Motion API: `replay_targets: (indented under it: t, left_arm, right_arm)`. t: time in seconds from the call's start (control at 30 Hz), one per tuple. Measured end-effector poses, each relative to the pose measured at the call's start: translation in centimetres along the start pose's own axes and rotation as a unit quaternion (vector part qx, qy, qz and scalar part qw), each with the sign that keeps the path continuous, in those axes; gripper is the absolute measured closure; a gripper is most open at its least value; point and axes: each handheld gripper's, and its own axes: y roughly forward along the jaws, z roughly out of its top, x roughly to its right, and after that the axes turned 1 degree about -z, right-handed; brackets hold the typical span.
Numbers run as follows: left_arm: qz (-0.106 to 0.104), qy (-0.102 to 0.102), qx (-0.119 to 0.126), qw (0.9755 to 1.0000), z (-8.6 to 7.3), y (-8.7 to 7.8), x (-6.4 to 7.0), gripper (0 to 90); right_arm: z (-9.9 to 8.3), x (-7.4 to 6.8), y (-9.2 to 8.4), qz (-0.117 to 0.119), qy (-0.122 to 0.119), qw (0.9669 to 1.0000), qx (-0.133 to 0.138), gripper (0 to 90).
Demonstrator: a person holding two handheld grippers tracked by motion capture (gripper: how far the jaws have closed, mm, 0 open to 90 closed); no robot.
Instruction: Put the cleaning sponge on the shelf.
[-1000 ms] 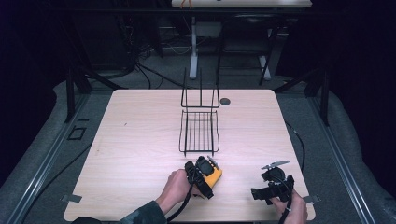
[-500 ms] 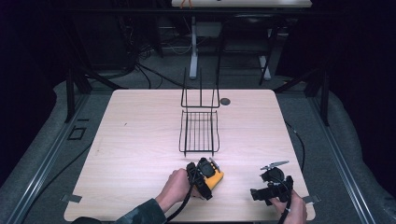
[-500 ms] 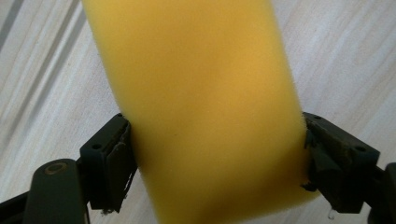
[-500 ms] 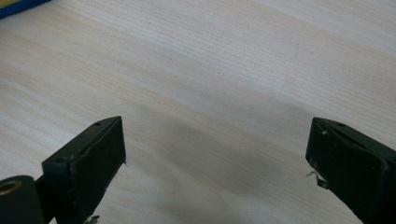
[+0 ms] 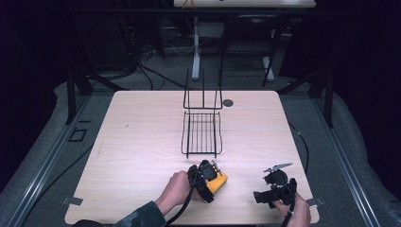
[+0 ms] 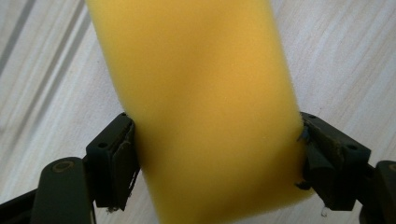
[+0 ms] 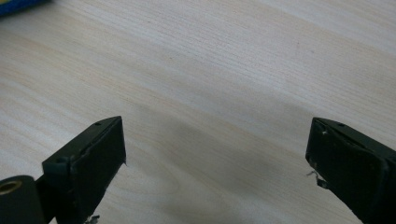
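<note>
The left claw (image 5: 215, 177) sits at the near edge of the wooden surface (image 5: 142, 142), just in front of the wire rack (image 5: 202, 134), and it pinches a yellow sponge (image 6: 205, 107). In the left gripper view both black jaws press into the sponge's long sides, denting the foam slightly where the pads meet it; the jaws have just been closing, with the sponge between them. In the high view the sponge (image 5: 218, 180) shows as a yellow block peeking out at the claw's right side, low over the surface; whether it rests on the wood or is lifted a little off it is hard to tell from here. The person's left hand (image 5: 176, 189) wraps the gripper body from behind, a dark sleeve trailing toward the bottom edge. The right claw (image 5: 272, 182) is near the surface's front right corner, well apart from the sponge. In the right gripper view its jaws are spread wide over bare wood, with nothing between them. The rack stands upright at mid-surface, its tall back toward the far side.
</note>
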Motion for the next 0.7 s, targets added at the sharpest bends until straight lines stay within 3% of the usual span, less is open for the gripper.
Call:
replay_targets:
  t: [0.3,0.7]
  left_arm:
    - [-0.003,-0.008,0.022,0.9997,-0.8,-1.6,-0.2,22.1]
    - [-0.002,-0.017,0.032,0.9993,-1.7,-3.4,-0.7,22.1]
  right_arm:
    - [0.0,0.0,0.1,-0.001,-0.001,1.0,-0.003,4.5]
    - [0.0,0.0,0.1,0.001,-0.001,1.0,-0.008,4.6]
